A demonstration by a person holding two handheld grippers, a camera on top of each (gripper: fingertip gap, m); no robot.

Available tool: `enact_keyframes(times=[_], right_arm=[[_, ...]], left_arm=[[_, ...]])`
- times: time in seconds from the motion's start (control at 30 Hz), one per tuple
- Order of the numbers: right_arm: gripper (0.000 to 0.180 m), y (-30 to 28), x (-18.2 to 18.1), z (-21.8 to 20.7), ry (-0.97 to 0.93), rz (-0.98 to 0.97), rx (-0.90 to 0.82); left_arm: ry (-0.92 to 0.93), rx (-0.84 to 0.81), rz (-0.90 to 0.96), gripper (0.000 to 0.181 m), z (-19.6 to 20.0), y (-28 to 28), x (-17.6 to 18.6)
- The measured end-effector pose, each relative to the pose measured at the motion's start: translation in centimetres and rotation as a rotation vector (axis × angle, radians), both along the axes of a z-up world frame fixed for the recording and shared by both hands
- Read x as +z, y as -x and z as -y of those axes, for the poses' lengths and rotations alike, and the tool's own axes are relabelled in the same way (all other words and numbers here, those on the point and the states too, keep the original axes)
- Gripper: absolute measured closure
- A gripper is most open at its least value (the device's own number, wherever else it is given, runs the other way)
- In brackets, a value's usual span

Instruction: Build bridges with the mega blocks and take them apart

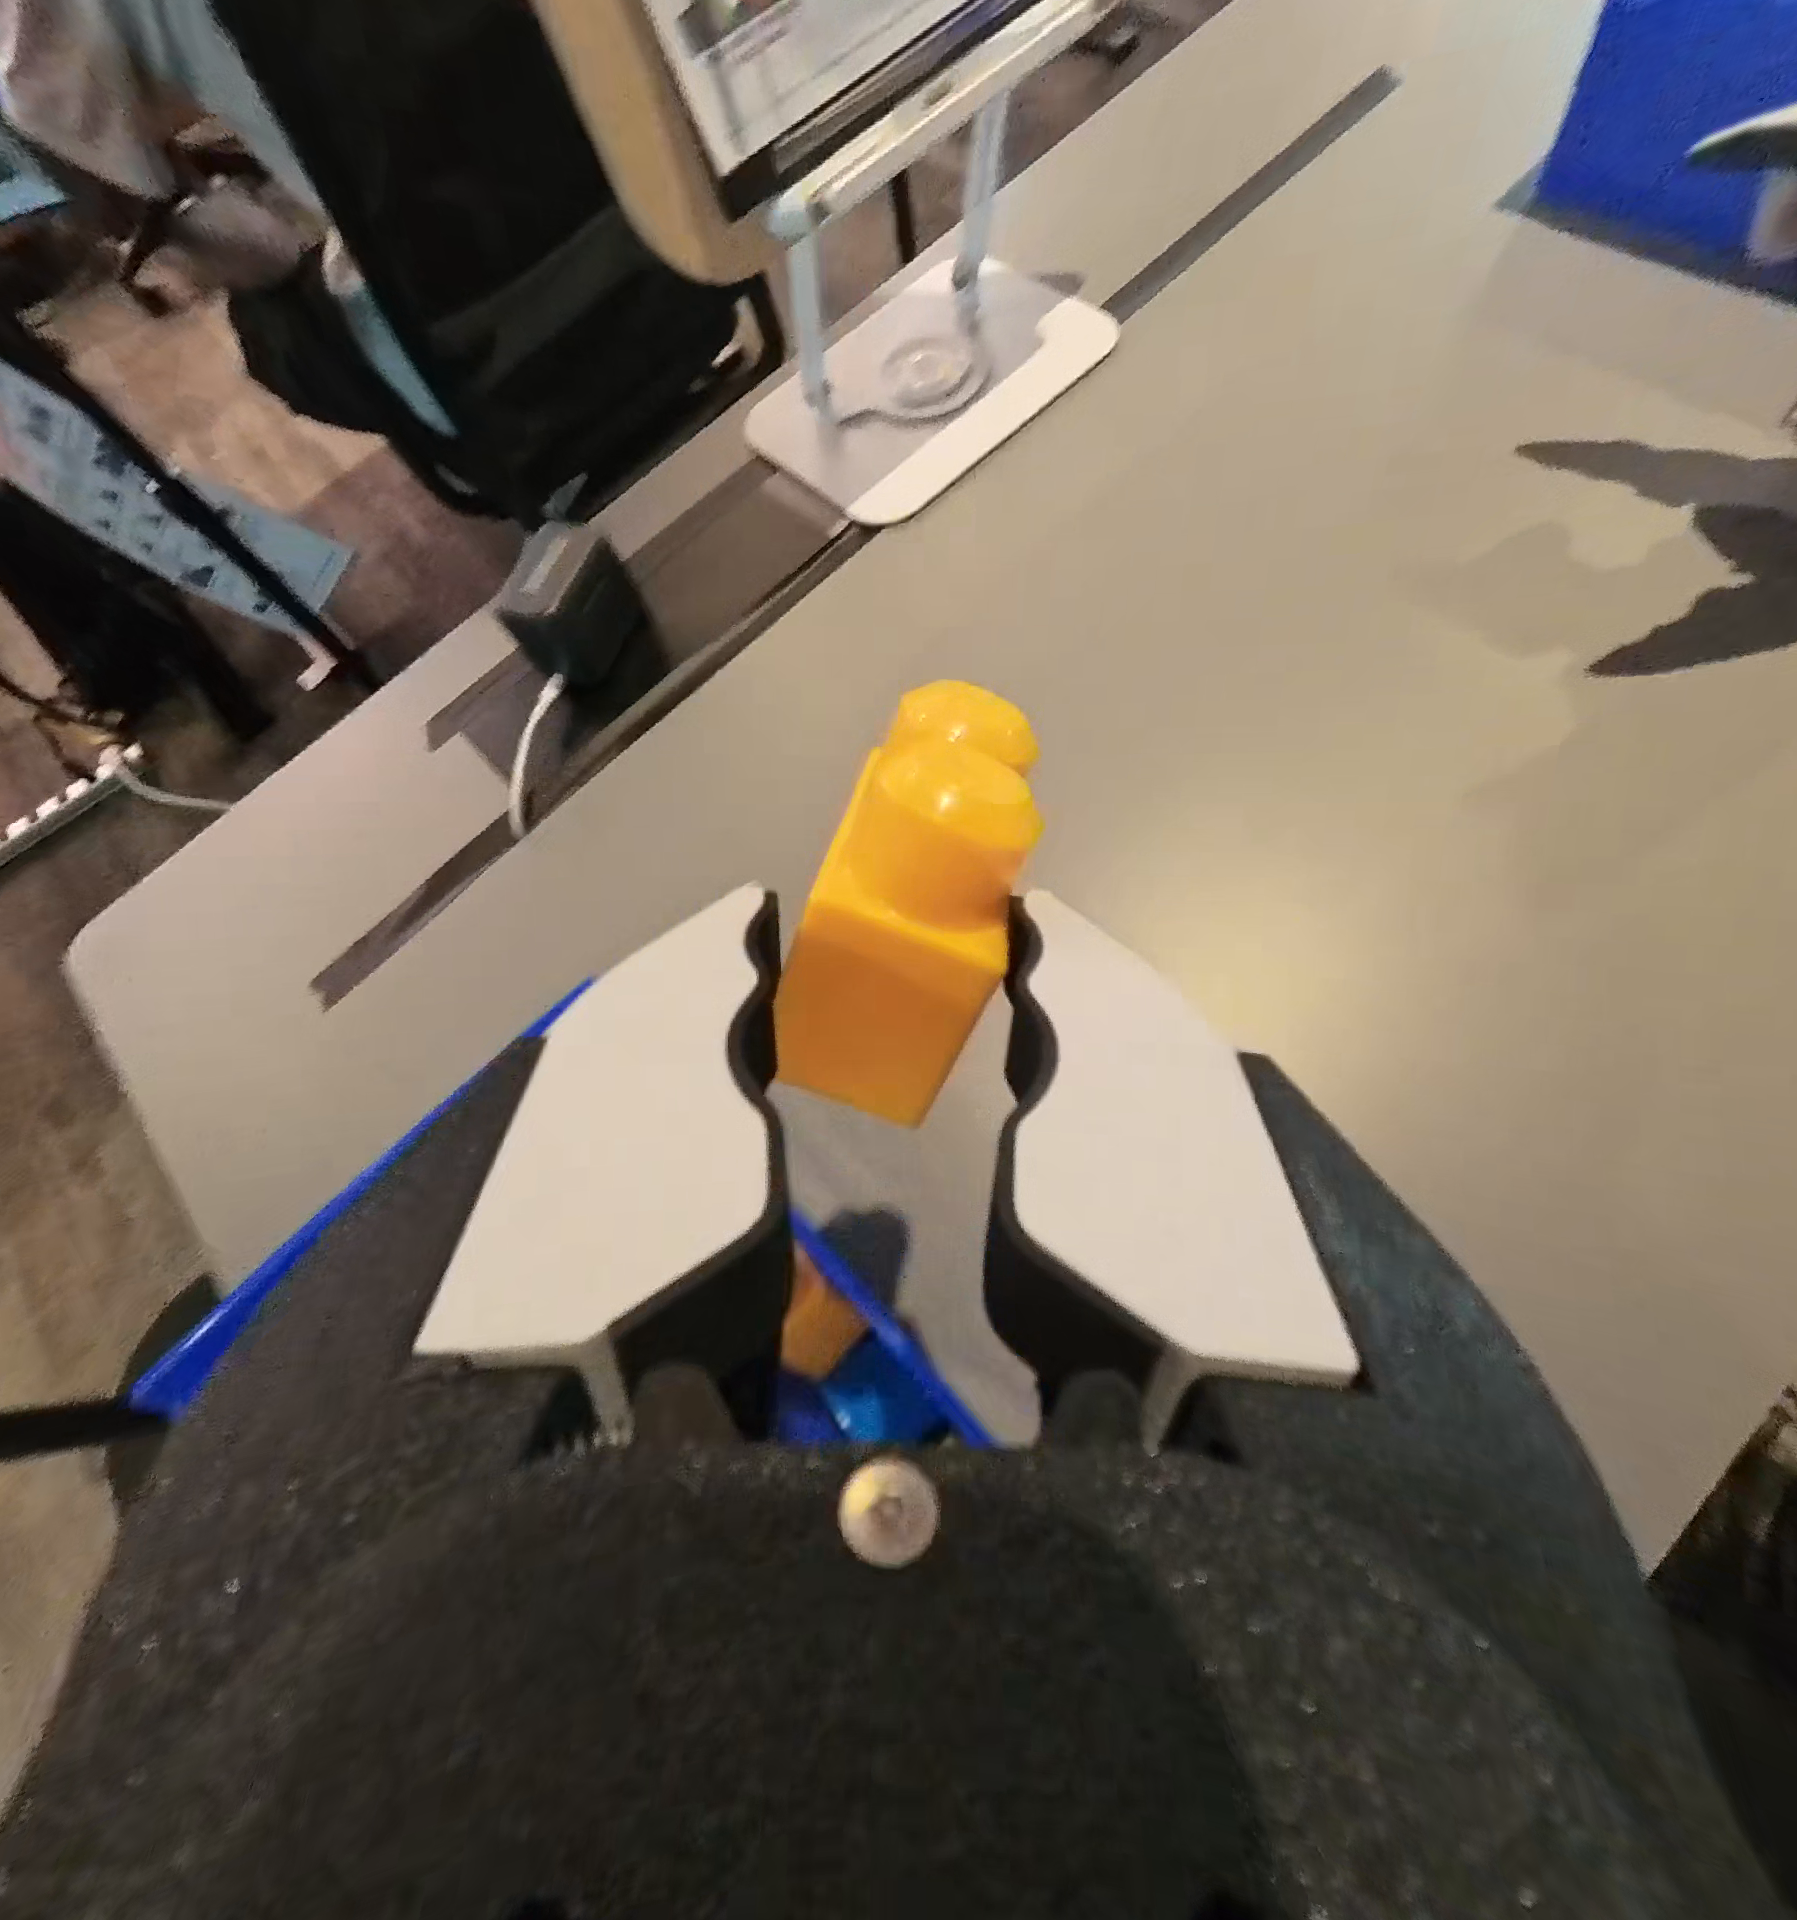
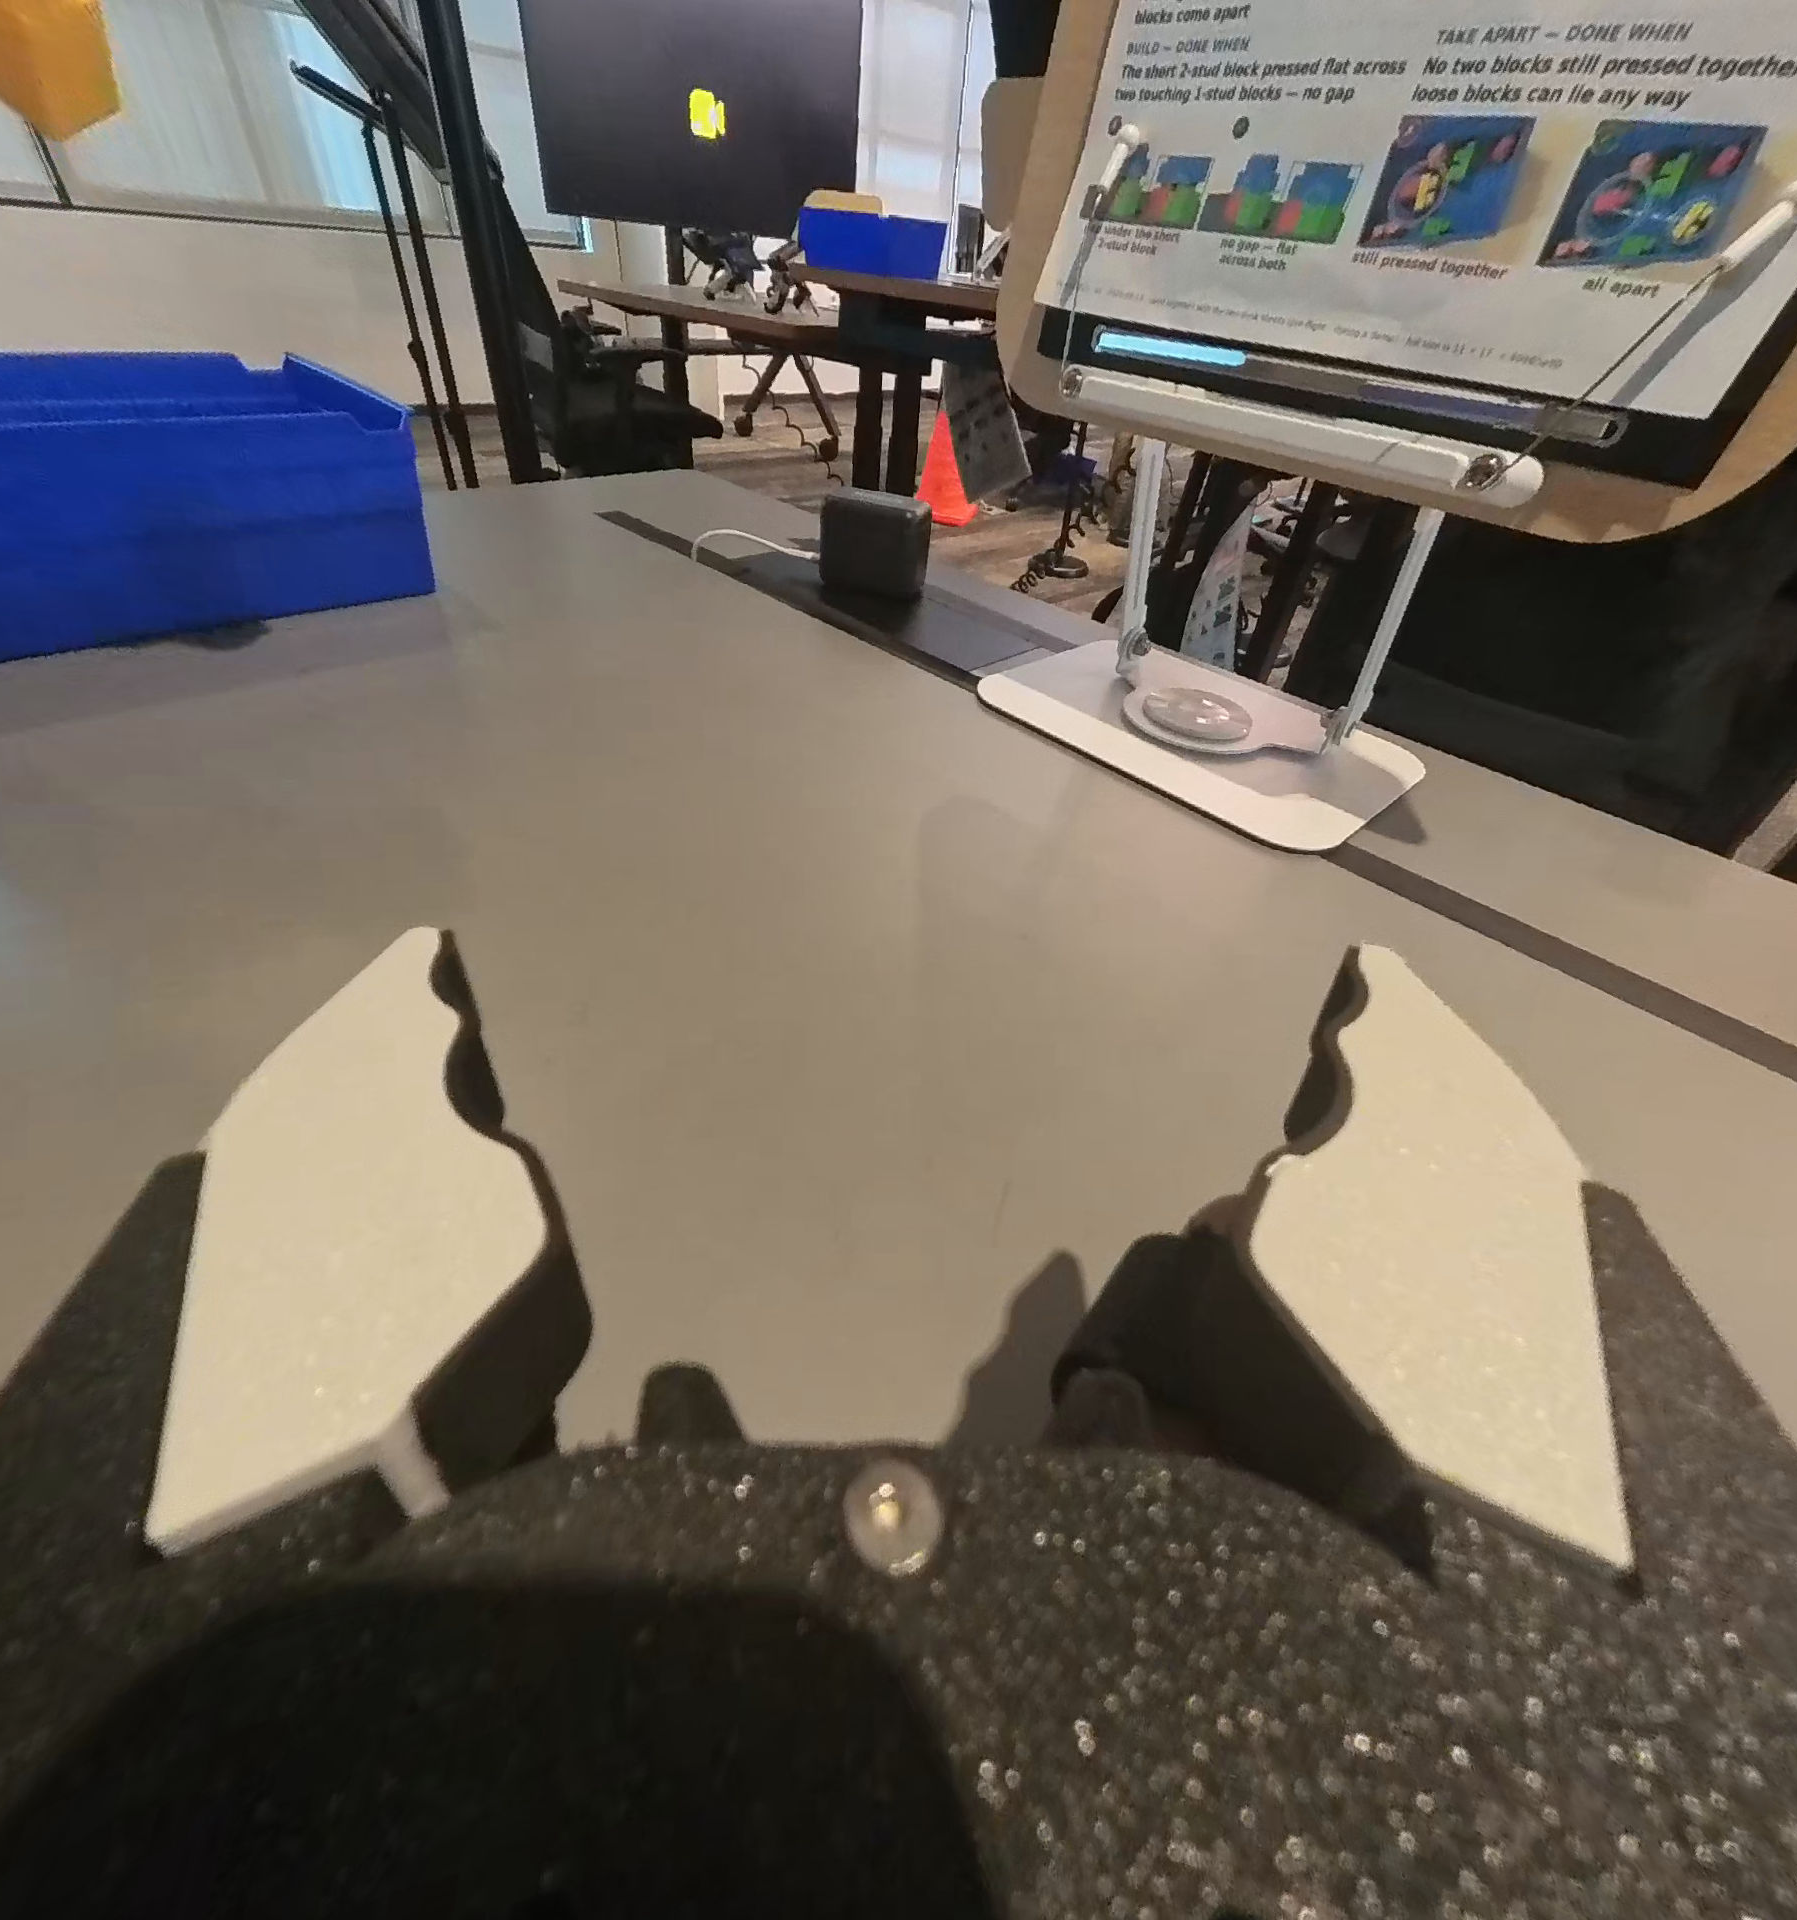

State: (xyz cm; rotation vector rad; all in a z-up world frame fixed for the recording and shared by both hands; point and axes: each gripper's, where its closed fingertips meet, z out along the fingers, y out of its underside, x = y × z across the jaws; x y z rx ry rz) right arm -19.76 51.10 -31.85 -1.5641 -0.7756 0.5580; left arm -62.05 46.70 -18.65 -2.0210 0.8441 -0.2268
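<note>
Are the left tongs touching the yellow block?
Touching. In the left wrist view, the left tongs are closed on the yellow block: both inner pads press against its sides, and it is held above the grey table.

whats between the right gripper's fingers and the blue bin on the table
Nothing: in the right wrist view only bare grey table lies between the open right gripper and the blue bin.
</note>
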Motion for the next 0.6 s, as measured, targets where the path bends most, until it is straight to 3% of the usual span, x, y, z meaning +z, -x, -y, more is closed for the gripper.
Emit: enact_keyframes(times=[0.3,0.6], right_arm=[[0.034,0.1,-0.3,0.1,0.010,0.010,0.010],[0.034,0.3,-0.6,0.2,0.018,0.019,0.021]], left_arm=[[0.006,-0.209,0.170,0.139,-0.8,-10.8,-1.5],[0.066,-0.366,0.410,0.140,-1.8,-19.5,-6.3]])
